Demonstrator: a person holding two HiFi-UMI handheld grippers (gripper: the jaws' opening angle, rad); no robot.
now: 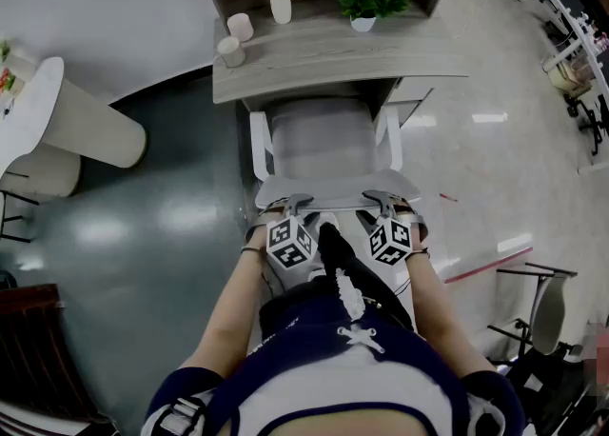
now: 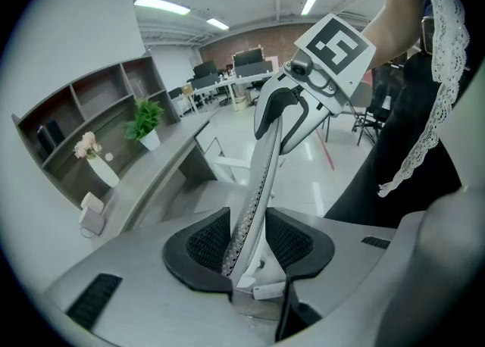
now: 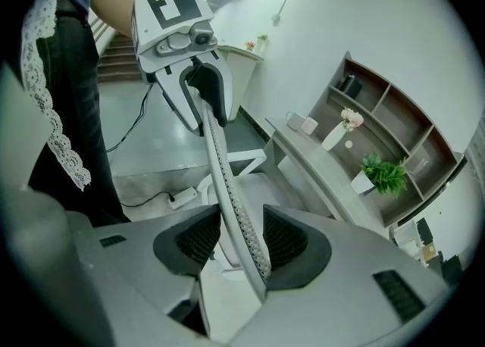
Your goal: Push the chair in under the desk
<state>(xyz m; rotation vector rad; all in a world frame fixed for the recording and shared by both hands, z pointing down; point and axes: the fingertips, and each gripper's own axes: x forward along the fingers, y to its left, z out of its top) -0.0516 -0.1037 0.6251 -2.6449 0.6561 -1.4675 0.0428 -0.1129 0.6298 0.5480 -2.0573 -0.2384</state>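
Head view: the chair (image 1: 324, 139) sits partway under the tabletop (image 1: 400, 49). Left gripper view: the left claw (image 2: 250, 241) pinches the backrest (image 2: 261, 164) rim. Right gripper view: the right claw (image 3: 242, 241) pinches it too, so push both evenly, straight ahead, lest it swivel.

The chair (image 1: 324, 139) back looks like plastic net with tiny holes. The floor (image 1: 143, 225) is smooth and shiny.
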